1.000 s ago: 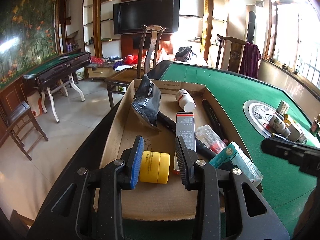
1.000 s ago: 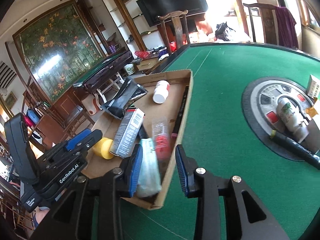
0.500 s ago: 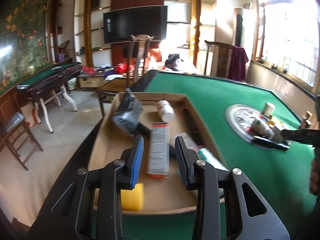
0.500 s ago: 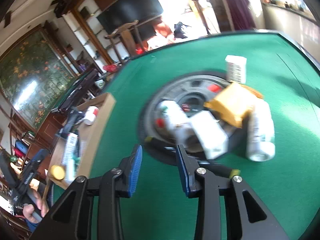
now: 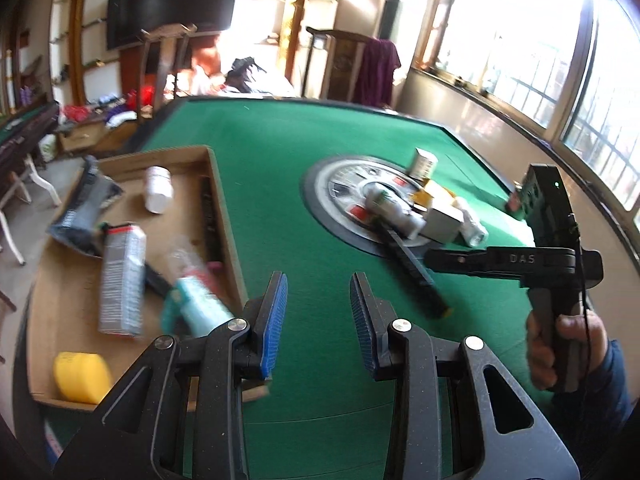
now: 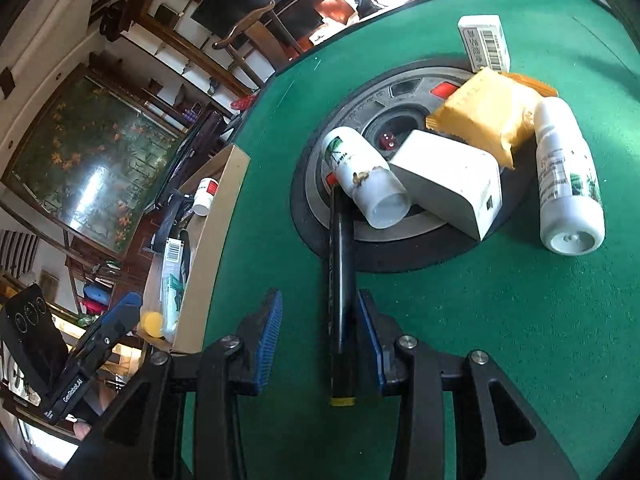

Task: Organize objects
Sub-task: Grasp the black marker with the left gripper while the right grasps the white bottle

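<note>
Not much you can actually read here. The right gripper (image 5: 440, 258), seen from the left wrist view, has "DAS" in pale letters along its black arm. From the right wrist view, the left gripper (image 6: 120, 320) has "GenRobot.AI" in white on its black side. The white box (image 6: 484, 42) near the far edge of the green table (image 6: 500, 320) has barcodes, but the small print is too tiny to read.
</note>
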